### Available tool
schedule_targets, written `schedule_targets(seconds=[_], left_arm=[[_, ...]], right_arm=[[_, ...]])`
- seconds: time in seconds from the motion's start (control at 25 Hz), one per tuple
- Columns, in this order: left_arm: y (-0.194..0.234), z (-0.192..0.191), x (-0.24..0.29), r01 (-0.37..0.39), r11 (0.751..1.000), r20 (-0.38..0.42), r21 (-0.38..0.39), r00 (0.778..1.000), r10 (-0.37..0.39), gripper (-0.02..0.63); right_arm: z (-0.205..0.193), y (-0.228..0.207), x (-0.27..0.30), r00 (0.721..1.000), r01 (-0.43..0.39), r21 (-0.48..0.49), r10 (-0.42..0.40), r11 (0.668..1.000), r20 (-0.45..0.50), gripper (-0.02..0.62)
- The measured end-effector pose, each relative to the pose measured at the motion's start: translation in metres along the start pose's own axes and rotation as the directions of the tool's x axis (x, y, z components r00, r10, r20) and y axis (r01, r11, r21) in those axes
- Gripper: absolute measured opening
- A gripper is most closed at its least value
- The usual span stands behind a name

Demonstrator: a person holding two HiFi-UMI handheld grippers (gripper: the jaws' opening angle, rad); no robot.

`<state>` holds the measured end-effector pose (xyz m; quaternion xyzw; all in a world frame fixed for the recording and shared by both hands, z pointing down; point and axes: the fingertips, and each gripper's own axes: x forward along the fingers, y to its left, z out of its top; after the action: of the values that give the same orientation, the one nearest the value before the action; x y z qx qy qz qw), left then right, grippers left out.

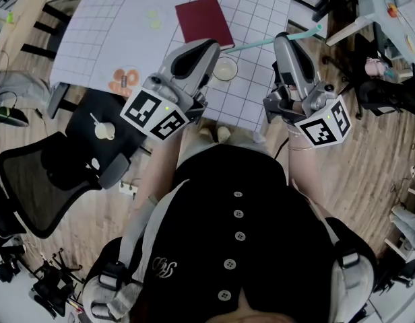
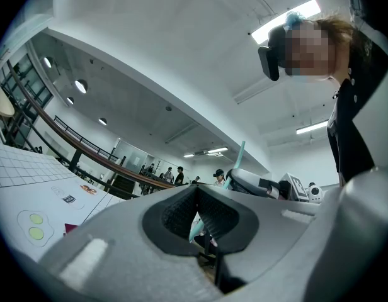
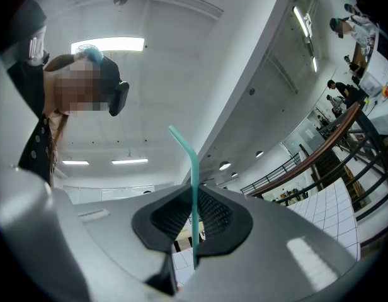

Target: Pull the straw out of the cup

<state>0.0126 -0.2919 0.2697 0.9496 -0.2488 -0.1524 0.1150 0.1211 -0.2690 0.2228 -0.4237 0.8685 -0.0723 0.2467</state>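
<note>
A teal bendy straw hangs roughly level above the table, its left end over the small white cup. My right gripper is shut on it. In the right gripper view the straw stands upright between the dark pads, with its bent tip at the top, and the right gripper pinches its lower part. My left gripper hovers just left of the cup. In the left gripper view the left gripper has its jaws a narrow gap apart with nothing between them. The straw shows beyond them.
The table carries a white grid sheet, with a dark red booklet behind the cup and an orange flower sticker near the left front edge. A black office chair stands at the lower left. Equipment crowds the right side.
</note>
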Motion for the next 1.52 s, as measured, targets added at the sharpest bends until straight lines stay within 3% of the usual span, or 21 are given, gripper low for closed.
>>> schedule_targets(seconds=[1.52], left_arm=[[0.008, -0.004, -0.002, -0.002, 1.0, -0.027, -0.002, 1.0, 0.002, -0.003]], right_arm=[[-0.011, -0.006, 0.003, 0.999, 0.026, -0.005, -0.027, 1.0, -0.025, 0.028]])
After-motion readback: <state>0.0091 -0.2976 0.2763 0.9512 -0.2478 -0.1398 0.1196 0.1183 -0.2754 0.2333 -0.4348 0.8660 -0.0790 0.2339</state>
